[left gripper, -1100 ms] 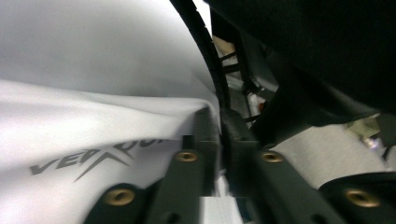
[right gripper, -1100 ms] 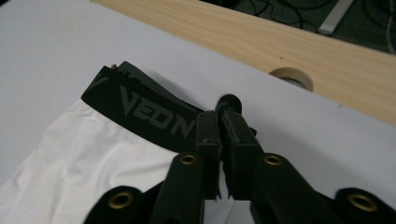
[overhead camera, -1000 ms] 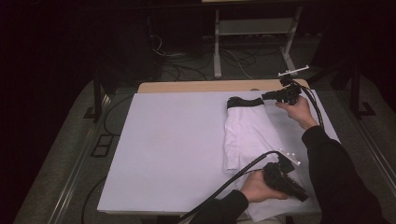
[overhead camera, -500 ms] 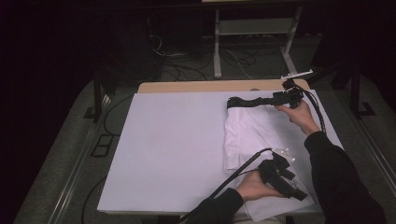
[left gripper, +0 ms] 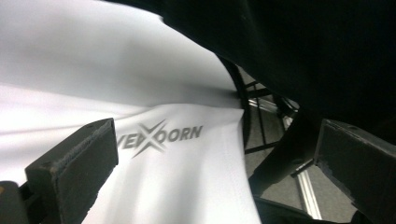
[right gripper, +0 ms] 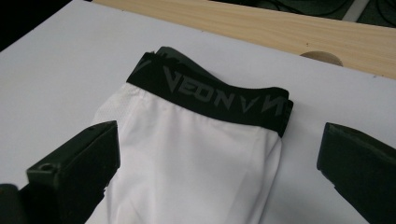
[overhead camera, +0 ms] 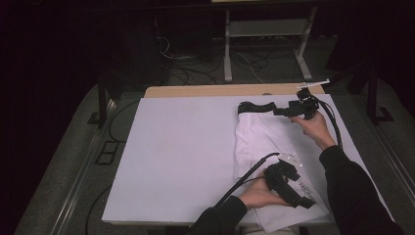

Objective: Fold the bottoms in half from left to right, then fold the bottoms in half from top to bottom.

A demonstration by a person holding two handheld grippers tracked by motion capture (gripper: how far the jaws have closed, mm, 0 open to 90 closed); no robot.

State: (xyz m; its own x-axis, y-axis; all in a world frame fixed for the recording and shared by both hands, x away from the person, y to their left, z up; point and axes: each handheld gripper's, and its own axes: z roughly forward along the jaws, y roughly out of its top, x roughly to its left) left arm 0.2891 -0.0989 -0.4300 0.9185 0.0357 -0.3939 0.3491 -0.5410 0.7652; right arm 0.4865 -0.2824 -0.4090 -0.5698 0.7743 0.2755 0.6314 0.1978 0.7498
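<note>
White shorts (overhead camera: 262, 142) with a black lettered waistband (overhead camera: 254, 106) lie flat on the right half of the white table cover (overhead camera: 186, 147). My right gripper (overhead camera: 279, 111) hovers at the waistband's right end, jaws open. In the right gripper view the waistband (right gripper: 210, 95) lies between and beyond the open right gripper (right gripper: 215, 154). My left gripper (overhead camera: 304, 201) rests on the shorts' near hem, close to the table's front edge. In the left gripper view the left gripper (left gripper: 215, 154) is spread wide over white fabric with a grey printed logo (left gripper: 161, 137).
A strip of bare wooden tabletop (overhead camera: 205, 91) with a round hole (right gripper: 320, 58) runs along the far edge. Beyond it a metal frame (overhead camera: 266, 29) and cables (overhead camera: 186, 63) sit on the dark floor. A dark sleeve (left gripper: 303, 46) looms over the left gripper.
The right gripper has come slightly nearer and lower toward the waistband. The left gripper stayed by the near hem, shifting only a little; both stay open.
</note>
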